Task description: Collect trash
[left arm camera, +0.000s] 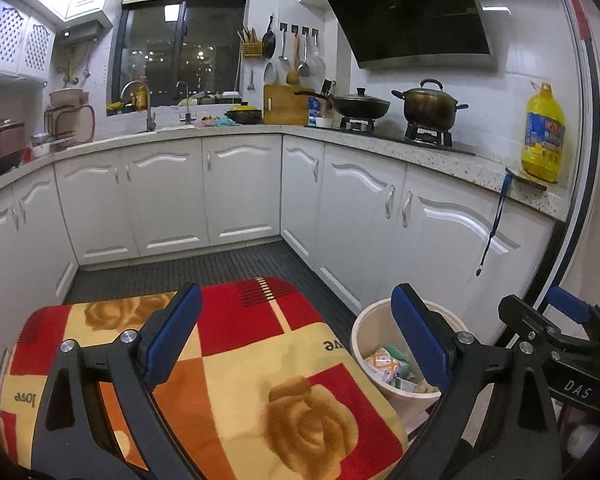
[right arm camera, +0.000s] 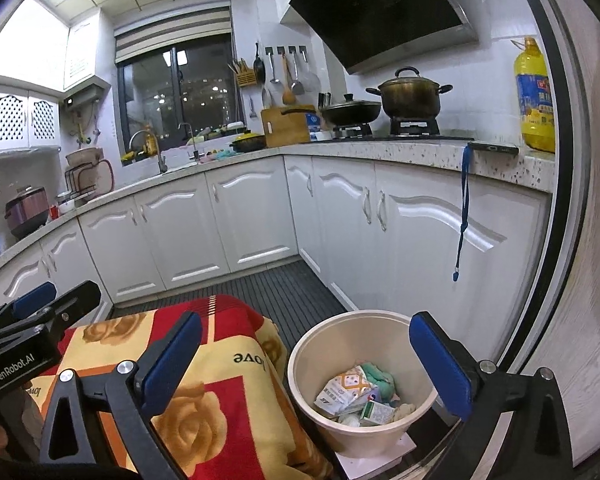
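1. The left gripper (left arm camera: 296, 340) hangs over the red-and-yellow rose-patterned blanket (left arm camera: 260, 380), jaws spread wide and empty.
2. The right gripper (right arm camera: 306, 364) hovers level just beside it, jaws likewise parted, holding nothing.
3. The round cream plastic bin (right arm camera: 312, 344) stands on the floor beside the blanket; crumpled wrappers and cartons (right arm camera: 356, 396) lie inside.
4. No loose litter shows on the blanket; scanning the dark slatted floor (right arm camera: 284, 288) beyond seems the wise next check.

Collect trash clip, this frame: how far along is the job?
Looks essentially finished. Wrappers and a small carton already lie in the cream bin. The left gripper and right gripper are both open and empty. No loose trash shows on the blanket-covered surface, so nothing visible remains.
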Available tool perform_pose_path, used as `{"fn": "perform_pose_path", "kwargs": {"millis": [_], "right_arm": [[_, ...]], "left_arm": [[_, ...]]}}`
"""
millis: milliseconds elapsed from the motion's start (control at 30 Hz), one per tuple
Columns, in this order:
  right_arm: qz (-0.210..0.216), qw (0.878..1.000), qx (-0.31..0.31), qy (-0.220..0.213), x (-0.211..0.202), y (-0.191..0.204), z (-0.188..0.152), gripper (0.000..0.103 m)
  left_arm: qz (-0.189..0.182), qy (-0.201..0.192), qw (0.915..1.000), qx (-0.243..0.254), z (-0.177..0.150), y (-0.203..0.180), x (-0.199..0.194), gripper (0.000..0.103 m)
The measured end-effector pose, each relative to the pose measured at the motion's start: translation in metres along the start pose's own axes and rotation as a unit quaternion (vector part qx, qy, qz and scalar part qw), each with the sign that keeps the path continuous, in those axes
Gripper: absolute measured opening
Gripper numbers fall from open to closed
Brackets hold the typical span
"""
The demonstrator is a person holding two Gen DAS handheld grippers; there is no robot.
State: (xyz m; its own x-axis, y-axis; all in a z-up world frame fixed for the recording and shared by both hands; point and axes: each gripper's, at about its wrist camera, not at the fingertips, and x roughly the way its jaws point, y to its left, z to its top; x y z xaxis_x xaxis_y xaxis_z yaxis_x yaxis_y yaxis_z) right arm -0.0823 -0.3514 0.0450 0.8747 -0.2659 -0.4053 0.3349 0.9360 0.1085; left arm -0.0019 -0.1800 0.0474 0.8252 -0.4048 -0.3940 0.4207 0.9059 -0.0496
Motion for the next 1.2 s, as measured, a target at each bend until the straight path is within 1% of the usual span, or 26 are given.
{"fn": "perform_pose_path", "kwargs": {"millis": [433,933,1133,1200], "right_arm": [[-0.001,1.0,-0.007,-0.016,-0.008,0.011,0.001,0.103],[-0.026,0.999,-0.017,-0.029,-0.011,0.01,0.003,0.103],[-0.025,0.999,-0.026,-0.029,-0.011,0.013,0.003,0.103],[-0.025,0.999,-0.026,-0.029,-0.011,0.013,0.004,0.103]], "left_arm": [[0.024,-0.013,0.9996,-0.004,0.0,0.008,-0.012,0.095],[0.02,-0.009,0.9997,0.005,-0.001,0.004,-0.01,0.095],[0.018,0.003,0.9998,0.001,-0.003,0.004,-0.006,0.095],[0.023,0.003,0.9997,0.0,-0.003,0.005,-0.006,0.095]]}}
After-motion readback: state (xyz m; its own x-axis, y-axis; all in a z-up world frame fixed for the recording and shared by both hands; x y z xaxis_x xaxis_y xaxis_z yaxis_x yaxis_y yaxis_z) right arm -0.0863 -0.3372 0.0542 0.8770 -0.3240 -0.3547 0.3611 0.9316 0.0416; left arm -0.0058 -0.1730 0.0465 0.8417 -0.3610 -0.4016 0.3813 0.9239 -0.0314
